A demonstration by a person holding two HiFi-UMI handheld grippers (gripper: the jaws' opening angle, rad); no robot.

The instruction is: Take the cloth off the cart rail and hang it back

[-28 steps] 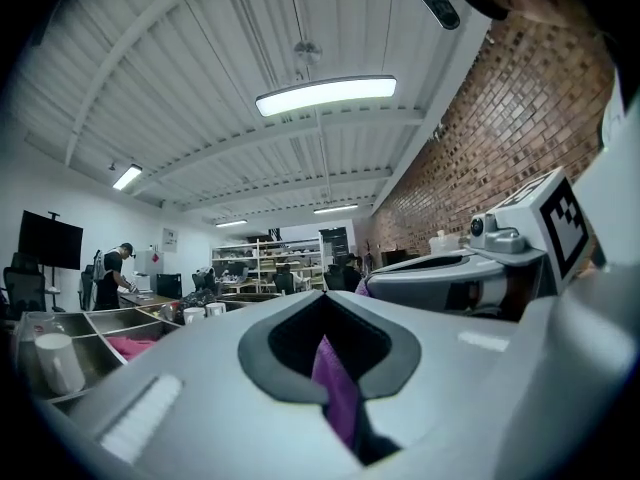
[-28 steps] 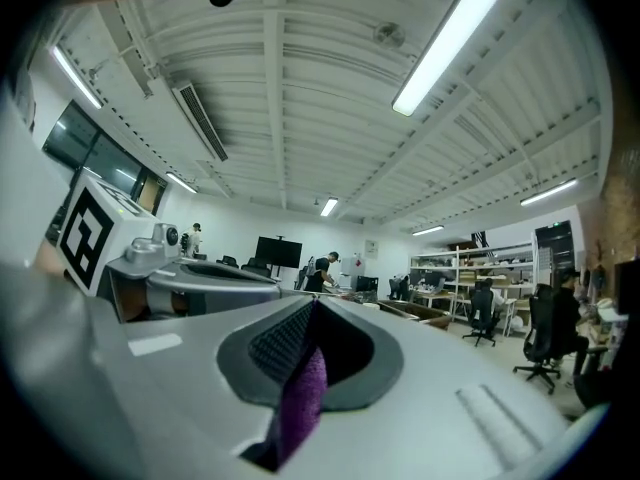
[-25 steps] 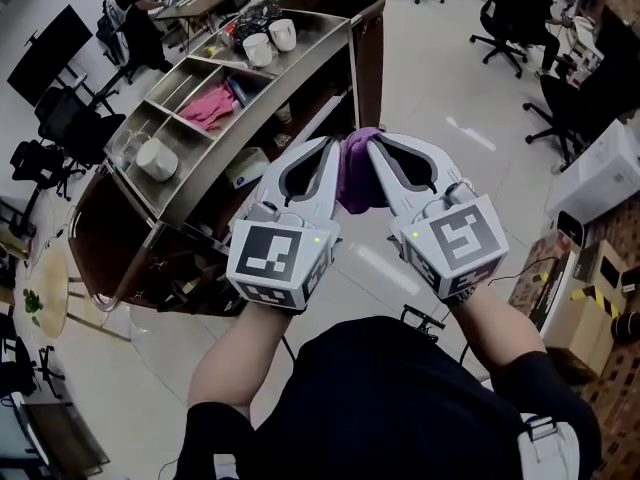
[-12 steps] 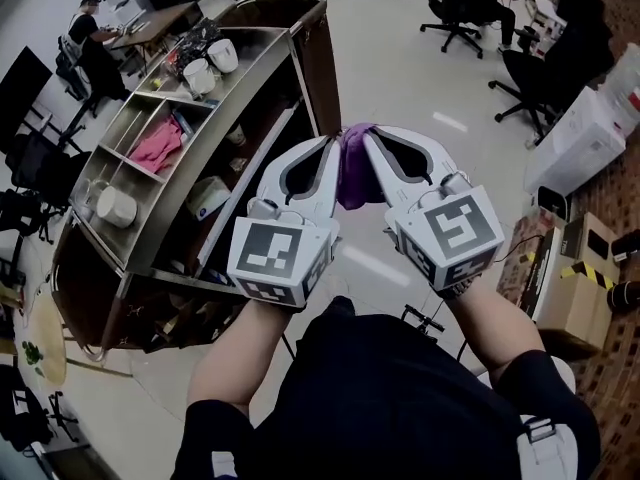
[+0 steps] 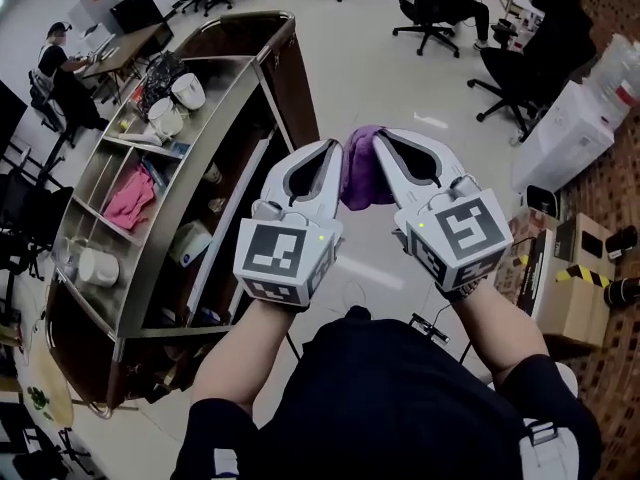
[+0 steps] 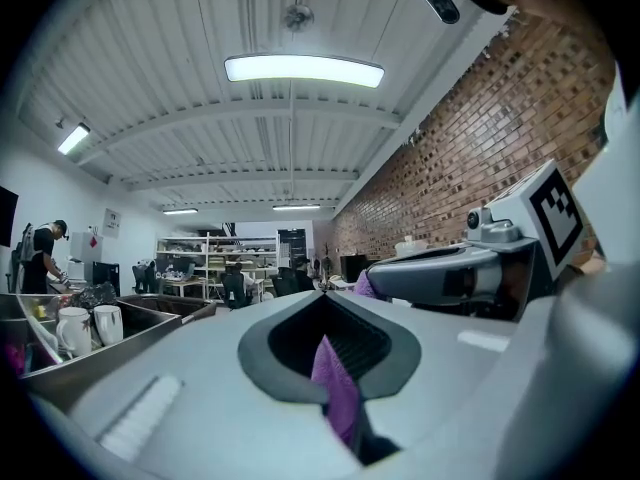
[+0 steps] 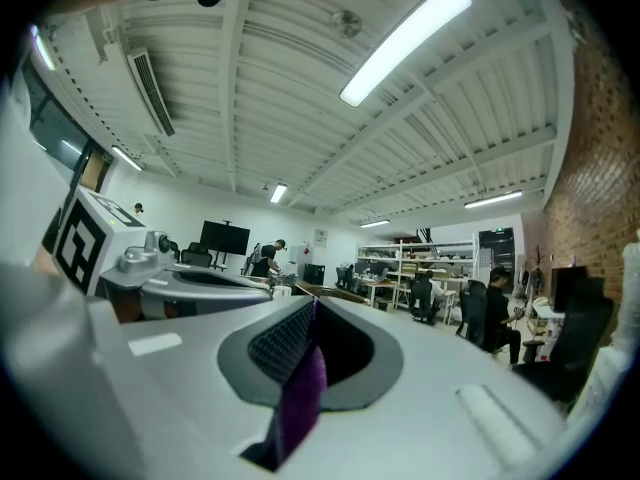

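Note:
A purple cloth (image 5: 360, 173) hangs bunched in the air between my two grippers, above the floor and to the right of the cart (image 5: 215, 128). My left gripper (image 5: 334, 150) is shut on the cloth's left side. A purple strip (image 6: 335, 393) is pinched between its jaws. My right gripper (image 5: 382, 142) is shut on the cloth's right side, with a purple fold (image 7: 300, 403) caught between its jaws. The tips of both grippers almost meet. The cart's rail bears no cloth in the head view.
The cart's top trays hold two white mugs (image 5: 185, 90), a pink cloth (image 5: 130, 196) and a white bowl (image 5: 98, 266). Office chairs (image 5: 430, 8) and seated people are at the back. Cardboard boxes (image 5: 575, 288) stand at the right. A person (image 5: 60, 63) works at a desk far left.
Both grippers keep the cloth pinched and stay close together. The cart has slid left and lower in the head view, so the cloth now hangs farther from it.

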